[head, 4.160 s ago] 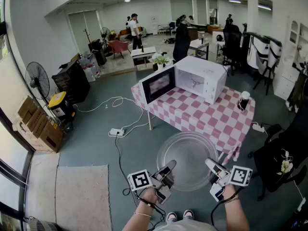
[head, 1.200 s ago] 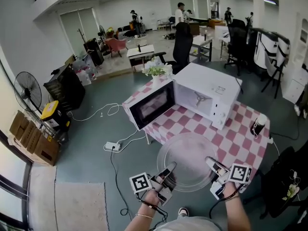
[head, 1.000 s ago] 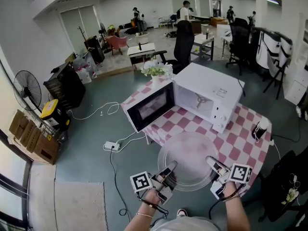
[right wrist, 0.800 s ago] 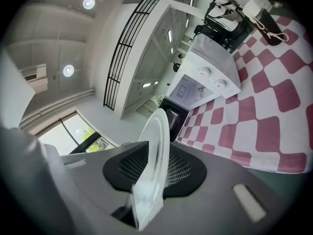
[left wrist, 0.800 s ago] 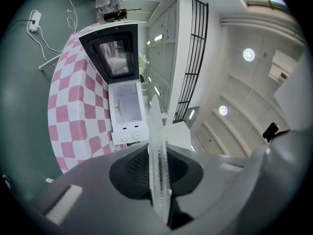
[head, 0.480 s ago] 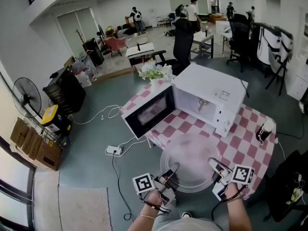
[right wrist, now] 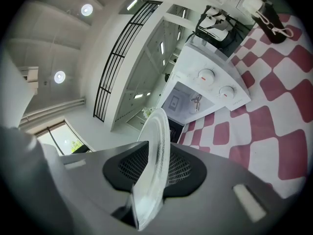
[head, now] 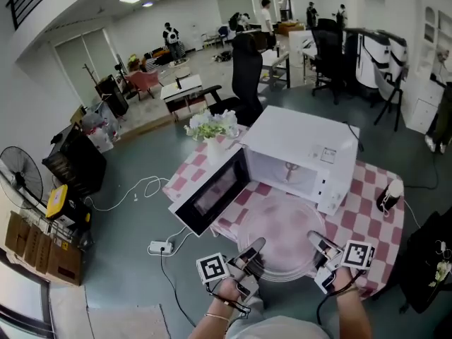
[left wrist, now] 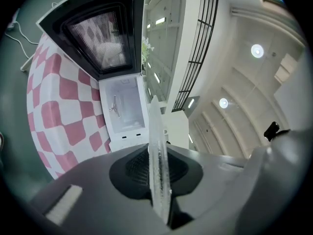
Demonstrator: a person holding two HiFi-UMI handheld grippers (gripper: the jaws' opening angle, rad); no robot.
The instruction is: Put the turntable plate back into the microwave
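Note:
The clear glass turntable plate (head: 282, 236) hangs level in front of the open white microwave (head: 300, 154), over the checked table's near edge. My left gripper (head: 253, 254) is shut on the plate's left rim (left wrist: 157, 170). My right gripper (head: 318, 249) is shut on its right rim (right wrist: 154, 173). The microwave door (head: 210, 191) swings out to the left. Its white cavity (head: 282, 175) shows the bare three-armed hub (head: 289, 168). Both gripper views look edge-on along the plate toward the cavity (left wrist: 122, 106) (right wrist: 188, 102).
A pink-and-white checked cloth (head: 357, 210) covers the table. A vase of flowers (head: 212, 129) stands behind the door. A dark cup (head: 387, 195) sits at the table's right end. A power strip and cable (head: 159, 247) lie on the floor at left. People and office chairs are far behind.
I have come closer to the table, carrying the plate forward with both grippers. The microwave looms larger and the plate now overlaps the table edge before the open cavity.

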